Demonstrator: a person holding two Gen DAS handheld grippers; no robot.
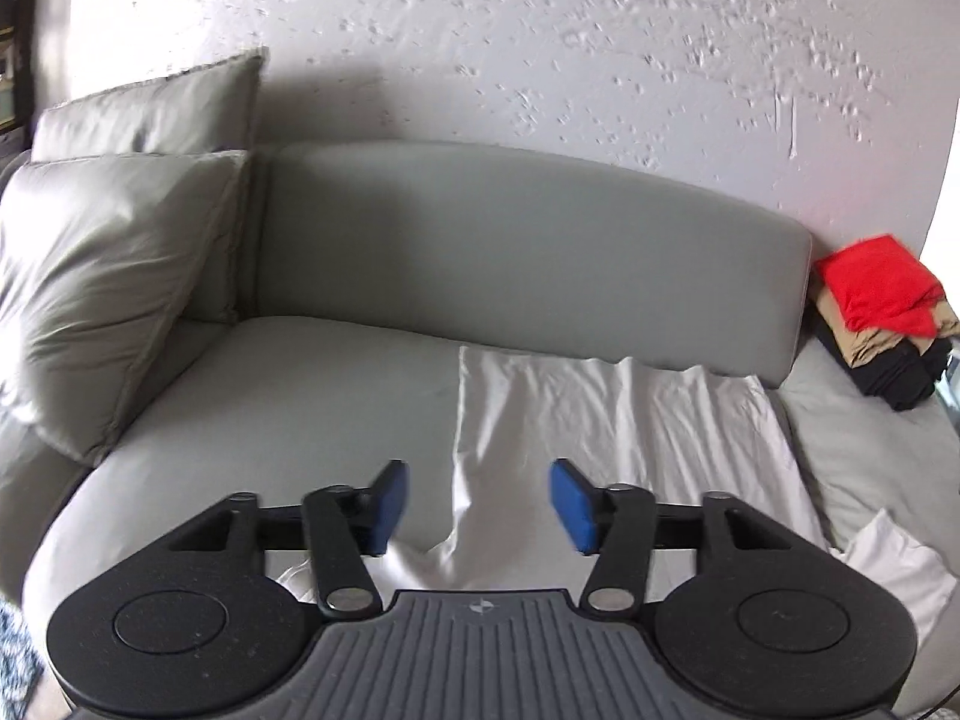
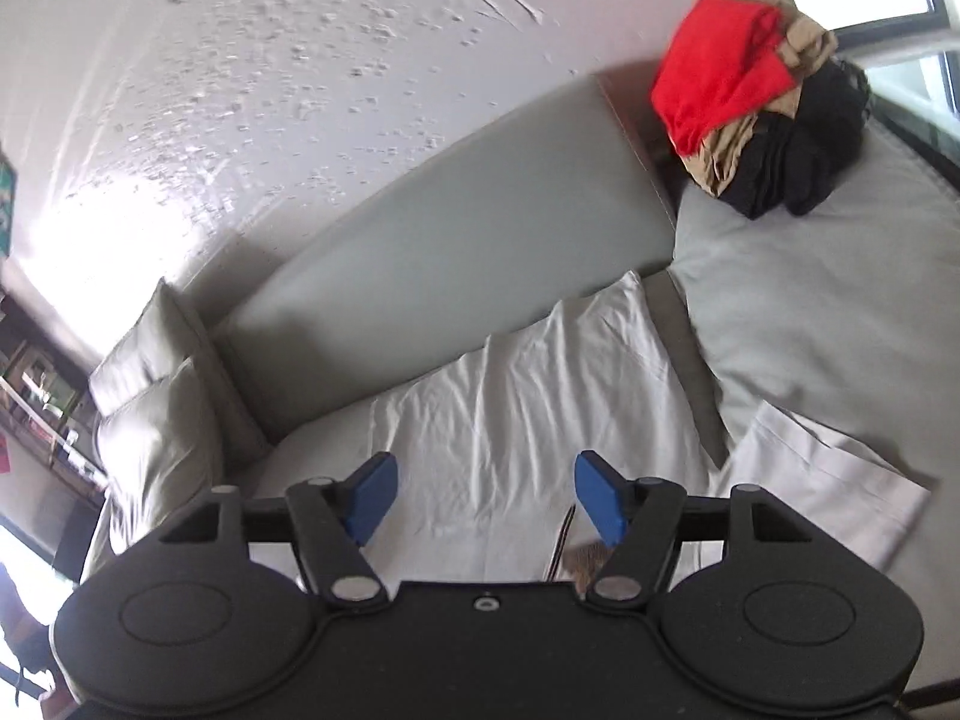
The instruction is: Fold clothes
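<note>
A white garment [image 1: 600, 414] lies spread and creased on the grey sofa seat [image 1: 270, 396], its far edge against the backrest. My left gripper [image 1: 480, 498] hovers over the garment's left edge, open, with nothing between its blue pads [image 1: 573, 504]. In the right wrist view the same white garment [image 2: 528, 420] fills the middle. My right gripper [image 2: 486, 498] stands open above its near part and holds nothing. A flap of the white cloth [image 2: 828, 480] reaches onto the right seat cushion.
A stack of folded clothes [image 1: 876, 312], red on tan on black, sits at the sofa's right end [image 2: 750, 108]. Two grey pillows [image 1: 102, 276] lean at the left end. The backrest [image 1: 528, 252] and a textured white wall stand behind.
</note>
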